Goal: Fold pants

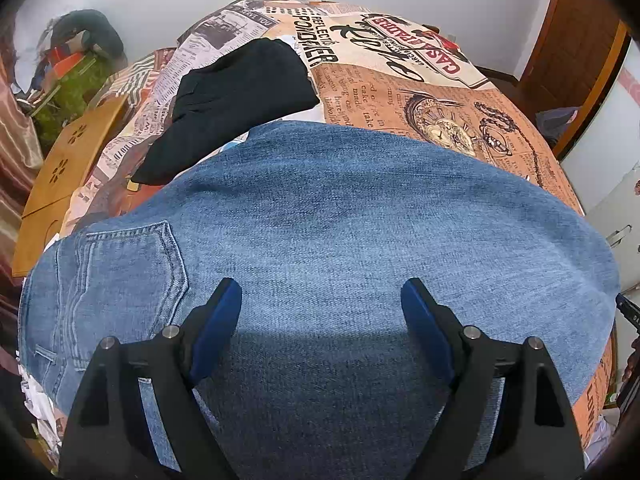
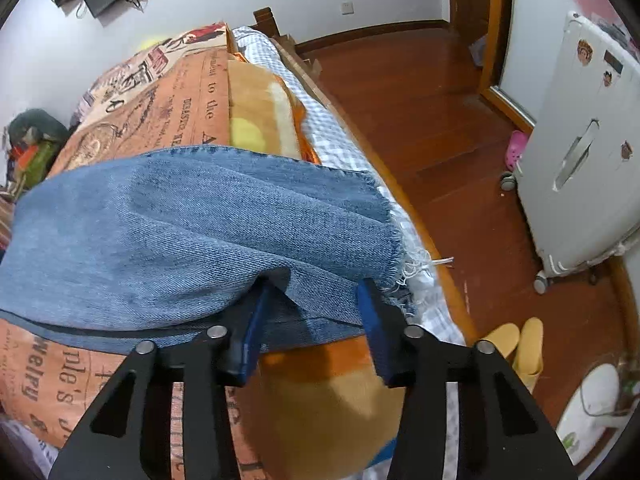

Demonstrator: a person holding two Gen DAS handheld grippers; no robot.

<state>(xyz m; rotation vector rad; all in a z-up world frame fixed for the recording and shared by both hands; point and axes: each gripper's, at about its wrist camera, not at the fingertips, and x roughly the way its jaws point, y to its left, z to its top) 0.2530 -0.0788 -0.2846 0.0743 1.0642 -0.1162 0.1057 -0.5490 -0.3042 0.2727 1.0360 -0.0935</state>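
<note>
Blue denim jeans (image 1: 340,208) lie flat across the bed's newspaper-print cover (image 1: 420,92), back pocket (image 1: 128,264) at the left. My left gripper (image 1: 322,300) is open, hovering over the jeans' near part, holding nothing. In the right wrist view the jeans' leg end (image 2: 200,220) with its frayed hem (image 2: 396,248) lies near the bed's right edge. My right gripper (image 2: 316,300) is open, its fingers straddling the near fold of the hem; the left fingertip is tucked under the denim. I cannot tell if it grips.
Folded black garment (image 1: 240,100) lies beyond the jeans. A wooden board (image 1: 68,168) sits at the bed's left. Right of the bed are a wooden floor (image 2: 460,140), a white suitcase (image 2: 580,152), yellow slippers (image 2: 520,344) and a checked sheet (image 2: 320,120) along the edge.
</note>
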